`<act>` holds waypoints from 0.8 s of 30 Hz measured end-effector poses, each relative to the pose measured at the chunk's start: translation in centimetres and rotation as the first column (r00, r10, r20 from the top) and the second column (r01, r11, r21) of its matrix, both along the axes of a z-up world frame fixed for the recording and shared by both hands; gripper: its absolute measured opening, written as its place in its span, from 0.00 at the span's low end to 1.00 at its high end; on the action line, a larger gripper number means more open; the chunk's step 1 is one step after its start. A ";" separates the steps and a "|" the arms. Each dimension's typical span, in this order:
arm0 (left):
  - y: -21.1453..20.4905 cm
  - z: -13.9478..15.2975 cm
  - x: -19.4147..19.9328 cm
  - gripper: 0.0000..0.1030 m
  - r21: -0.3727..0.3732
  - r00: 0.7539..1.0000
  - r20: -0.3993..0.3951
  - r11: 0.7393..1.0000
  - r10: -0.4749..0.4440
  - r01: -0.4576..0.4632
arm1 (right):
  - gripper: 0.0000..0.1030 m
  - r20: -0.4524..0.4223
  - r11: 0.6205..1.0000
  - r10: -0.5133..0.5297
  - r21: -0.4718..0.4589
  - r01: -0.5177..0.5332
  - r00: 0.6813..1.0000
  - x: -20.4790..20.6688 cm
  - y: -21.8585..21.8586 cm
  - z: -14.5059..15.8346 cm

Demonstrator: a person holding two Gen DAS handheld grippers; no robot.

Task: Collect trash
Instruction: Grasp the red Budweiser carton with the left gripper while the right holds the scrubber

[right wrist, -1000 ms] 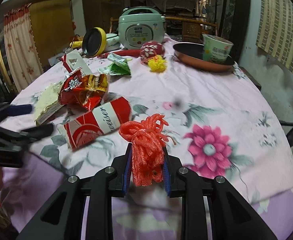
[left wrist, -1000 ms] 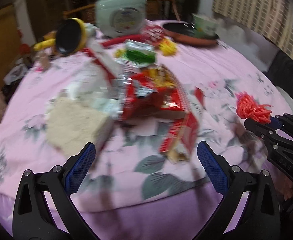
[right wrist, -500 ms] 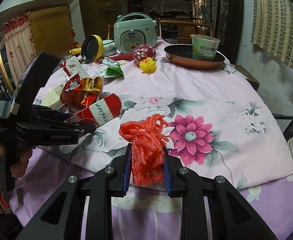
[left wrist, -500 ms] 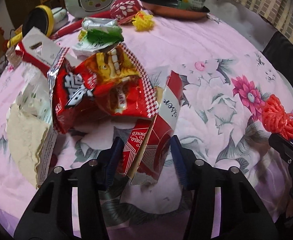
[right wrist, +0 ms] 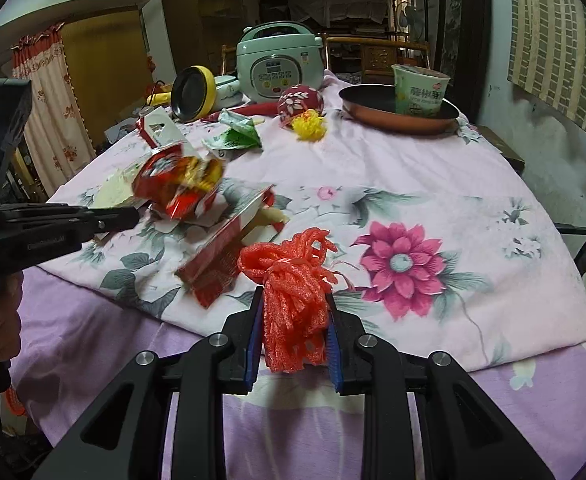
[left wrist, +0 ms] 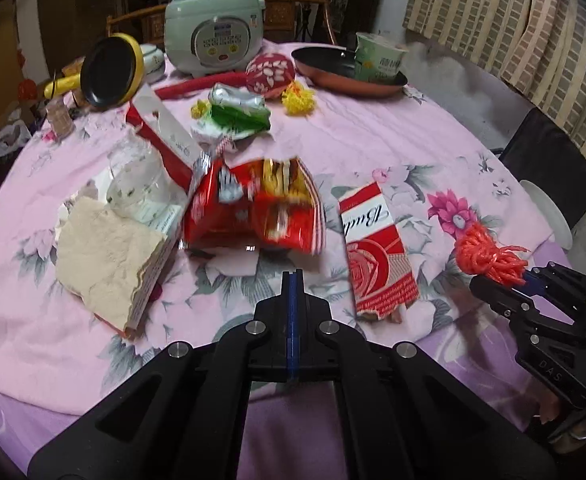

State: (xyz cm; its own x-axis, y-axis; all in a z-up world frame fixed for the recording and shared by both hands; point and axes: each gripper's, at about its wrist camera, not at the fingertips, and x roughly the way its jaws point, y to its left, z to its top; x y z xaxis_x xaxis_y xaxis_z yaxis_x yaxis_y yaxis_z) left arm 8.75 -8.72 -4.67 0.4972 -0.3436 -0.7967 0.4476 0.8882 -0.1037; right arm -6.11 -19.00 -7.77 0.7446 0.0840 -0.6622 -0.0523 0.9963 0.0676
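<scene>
Several pieces of trash lay on the counter [left wrist: 373, 152], which was draped in a pink floral cloth. An orange foam net [right wrist: 293, 280], bunched and stringy, was clamped between the blue pads of the right gripper [right wrist: 293, 332] above the near edge of the counter; its lower end hung behind the fingers and was partly hidden. In the left wrist view the same net [left wrist: 489, 254] showed at the tip of the right gripper [left wrist: 521, 280], whose body was cut off at the frame edge. The left gripper [left wrist: 293, 280] had just been closing, and its fingers now stood pressed together with nothing between them, just short of a red snack bag [left wrist: 253, 208]. That bag was crumpled, glossy and blurred, so its print could not be read. Just to its right lay a flattened red-and-white carton [left wrist: 373, 256], torn at its near end, with only part of its script lettering legible. To the left sat a beige torn slab [left wrist: 109, 252] in a wrapper; its material could not be told. Farther back lay a green wrapper [left wrist: 237, 118] and a yellow tuft [left wrist: 299, 100]. Beyond stood a rice cooker [left wrist: 213, 36], a copper pan [left wrist: 349, 74] holding a green cup [left wrist: 379, 58], and a small yellow-rimmed pan [left wrist: 111, 70] tilted on edge. A hand [right wrist: 1, 312] on the left gripper's handle was partly cut off at the frame edge.
</scene>
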 end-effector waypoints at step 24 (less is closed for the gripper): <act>-5.6 -2.2 1.8 0.38 -0.053 0.983 -0.178 0.998 0.034 -0.044 | 0.26 0.009 0.999 -0.038 0.021 0.038 0.999 -1.7 -2.7 -0.4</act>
State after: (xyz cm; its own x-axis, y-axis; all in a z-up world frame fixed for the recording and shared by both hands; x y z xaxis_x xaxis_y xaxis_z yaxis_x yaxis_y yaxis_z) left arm 10.57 -14.34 -6.84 0.3642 -0.3736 -0.8531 0.3825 0.8952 -0.2287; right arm -7.80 -21.66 -8.18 0.7534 0.0692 -0.6539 -0.0151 0.9960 0.0880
